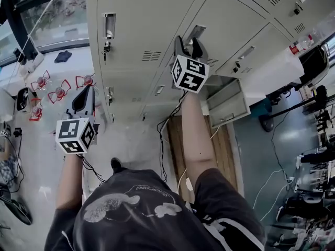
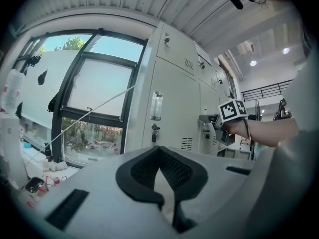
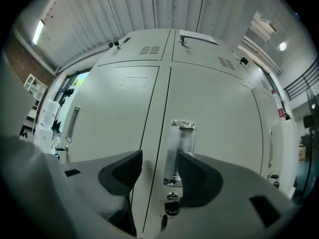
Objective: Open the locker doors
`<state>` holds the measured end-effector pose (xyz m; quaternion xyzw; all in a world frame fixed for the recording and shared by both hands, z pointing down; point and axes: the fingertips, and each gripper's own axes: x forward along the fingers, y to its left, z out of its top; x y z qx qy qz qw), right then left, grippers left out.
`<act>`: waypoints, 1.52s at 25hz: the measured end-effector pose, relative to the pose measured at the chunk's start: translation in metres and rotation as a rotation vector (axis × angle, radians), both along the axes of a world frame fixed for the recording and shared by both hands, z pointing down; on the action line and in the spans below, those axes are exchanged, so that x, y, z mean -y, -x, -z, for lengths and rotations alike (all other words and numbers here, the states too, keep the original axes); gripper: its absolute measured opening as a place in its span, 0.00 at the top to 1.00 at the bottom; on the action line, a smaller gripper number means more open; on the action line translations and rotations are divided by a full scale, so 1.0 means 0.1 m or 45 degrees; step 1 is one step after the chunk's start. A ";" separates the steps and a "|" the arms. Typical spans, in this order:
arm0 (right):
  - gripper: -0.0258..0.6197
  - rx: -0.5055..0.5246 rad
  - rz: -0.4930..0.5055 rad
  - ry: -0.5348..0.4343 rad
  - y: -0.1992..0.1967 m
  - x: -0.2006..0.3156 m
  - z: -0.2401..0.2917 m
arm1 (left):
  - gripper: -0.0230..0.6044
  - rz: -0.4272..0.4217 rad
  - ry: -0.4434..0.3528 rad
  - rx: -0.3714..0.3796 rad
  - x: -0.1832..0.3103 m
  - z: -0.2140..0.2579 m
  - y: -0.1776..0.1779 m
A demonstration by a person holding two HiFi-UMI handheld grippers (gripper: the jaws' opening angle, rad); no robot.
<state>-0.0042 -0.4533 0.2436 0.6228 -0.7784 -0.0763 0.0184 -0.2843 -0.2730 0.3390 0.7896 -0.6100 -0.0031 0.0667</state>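
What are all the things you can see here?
Lockers: one bank, pale grey, straight ahead.
Door handles: several, silver, on the locker doors.
Open door: one, grey, low on the right.
Window: one, dark-framed, left of the lockers.
Red objects: four, red, floor by the window.
Cables: several, black, on the floor.
Left hand-held gripper: one, black and grey, jaws together, empty.
Right hand-held gripper: one, black and grey, jaws apart, at a handle.

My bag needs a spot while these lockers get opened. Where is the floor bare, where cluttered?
Bare: the pale floor between the lockers and the shoe. Cluttered: small red things by the window, a black stand and equipment at the right.
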 end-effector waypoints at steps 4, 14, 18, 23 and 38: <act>0.61 0.019 0.016 0.002 -0.04 0.11 0.00 | 0.95 -0.021 0.009 0.005 0.07 -0.01 -0.01; 0.62 0.188 0.221 -0.012 -0.02 0.16 -0.03 | 0.95 -0.028 0.045 -0.011 0.21 -0.13 0.05; 0.63 0.221 0.273 0.008 -0.03 0.17 -0.04 | 0.95 -0.050 0.061 -0.023 0.23 -0.18 0.00; 0.66 0.201 0.255 0.046 -0.04 0.13 -0.04 | 0.95 -0.065 0.068 -0.030 0.20 -0.20 -0.08; 0.74 0.303 0.066 0.097 -0.35 -0.37 -0.01 | 0.95 -0.060 0.036 -0.013 -0.24 -0.10 -0.35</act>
